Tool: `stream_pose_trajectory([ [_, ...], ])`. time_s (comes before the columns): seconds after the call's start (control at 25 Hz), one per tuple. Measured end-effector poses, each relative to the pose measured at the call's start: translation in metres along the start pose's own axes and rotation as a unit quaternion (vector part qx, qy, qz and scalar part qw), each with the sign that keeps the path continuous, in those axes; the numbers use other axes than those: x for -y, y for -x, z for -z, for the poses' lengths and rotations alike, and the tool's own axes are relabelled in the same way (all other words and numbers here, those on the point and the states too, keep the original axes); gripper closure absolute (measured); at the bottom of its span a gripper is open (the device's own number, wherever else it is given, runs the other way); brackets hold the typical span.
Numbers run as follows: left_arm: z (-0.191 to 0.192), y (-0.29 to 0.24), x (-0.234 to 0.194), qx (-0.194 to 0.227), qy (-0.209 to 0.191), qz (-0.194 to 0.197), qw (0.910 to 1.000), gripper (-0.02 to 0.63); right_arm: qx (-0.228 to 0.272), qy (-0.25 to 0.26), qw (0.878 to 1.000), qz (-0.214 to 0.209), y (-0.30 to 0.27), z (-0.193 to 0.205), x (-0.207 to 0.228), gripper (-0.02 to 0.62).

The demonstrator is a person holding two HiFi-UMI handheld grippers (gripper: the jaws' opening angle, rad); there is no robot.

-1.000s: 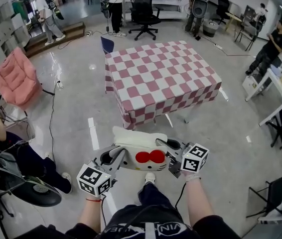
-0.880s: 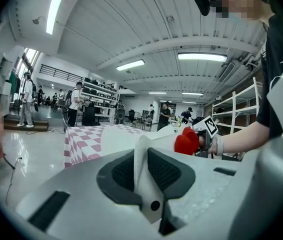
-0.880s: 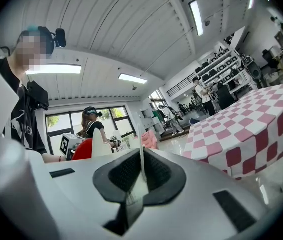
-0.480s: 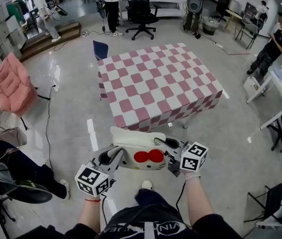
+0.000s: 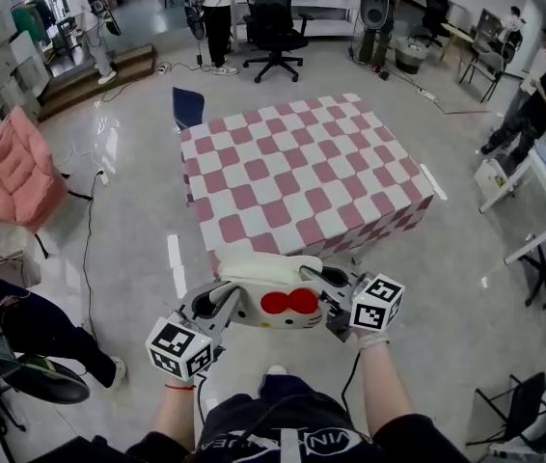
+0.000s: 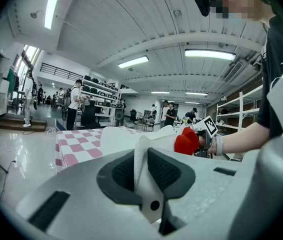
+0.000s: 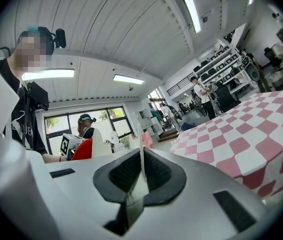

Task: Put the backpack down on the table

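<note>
A white backpack with a red bow hangs in the air between my two grippers, just short of the near edge of the pink-and-white checkered table. My left gripper is shut on a white strap at the bag's left side. My right gripper is shut on a thin white strap at its right side. The bow shows past the left jaws, and the table lies to the right in the right gripper view.
A pink cushioned chair stands on the floor at the left. A black office chair and several people are beyond the table. White desks line the right side. A blue chair sits at the table's far left corner.
The table has come nearer and now sits right in front of the backpack. Both grippers keep the same hold on the bag.
</note>
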State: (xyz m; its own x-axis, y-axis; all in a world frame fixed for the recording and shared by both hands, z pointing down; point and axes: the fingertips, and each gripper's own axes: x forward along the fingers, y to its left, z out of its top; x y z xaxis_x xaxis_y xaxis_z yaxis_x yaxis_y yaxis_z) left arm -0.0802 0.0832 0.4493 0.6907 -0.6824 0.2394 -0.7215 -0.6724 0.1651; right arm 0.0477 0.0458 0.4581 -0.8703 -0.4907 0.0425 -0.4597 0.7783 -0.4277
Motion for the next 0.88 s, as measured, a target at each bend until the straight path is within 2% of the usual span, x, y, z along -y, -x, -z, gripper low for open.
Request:
stream_pose_trajectory([
  [0.28, -0.01, -0.028, -0.009, 0.001, 0.003, -0.004, 1.0, 0.549, -0.003, 0.003, 1.0, 0.0, -0.002, -0.015, 0.028, 0.584],
  [0.56, -0.028, -0.056, -0.021, 0.004, -0.013, 0.003, 0.9999, 0.549, 0.01, 0.002, 1.0, 0.003, -0.007, -0.035, 0.054, 0.584],
  [0.88, -0.046, -0.099, -0.054, 0.006, -0.013, 0.027, 0.9995, 0.557, 0.001, 0.008, 1.0, 0.022, -0.026, -0.057, 0.098, 0.584],
])
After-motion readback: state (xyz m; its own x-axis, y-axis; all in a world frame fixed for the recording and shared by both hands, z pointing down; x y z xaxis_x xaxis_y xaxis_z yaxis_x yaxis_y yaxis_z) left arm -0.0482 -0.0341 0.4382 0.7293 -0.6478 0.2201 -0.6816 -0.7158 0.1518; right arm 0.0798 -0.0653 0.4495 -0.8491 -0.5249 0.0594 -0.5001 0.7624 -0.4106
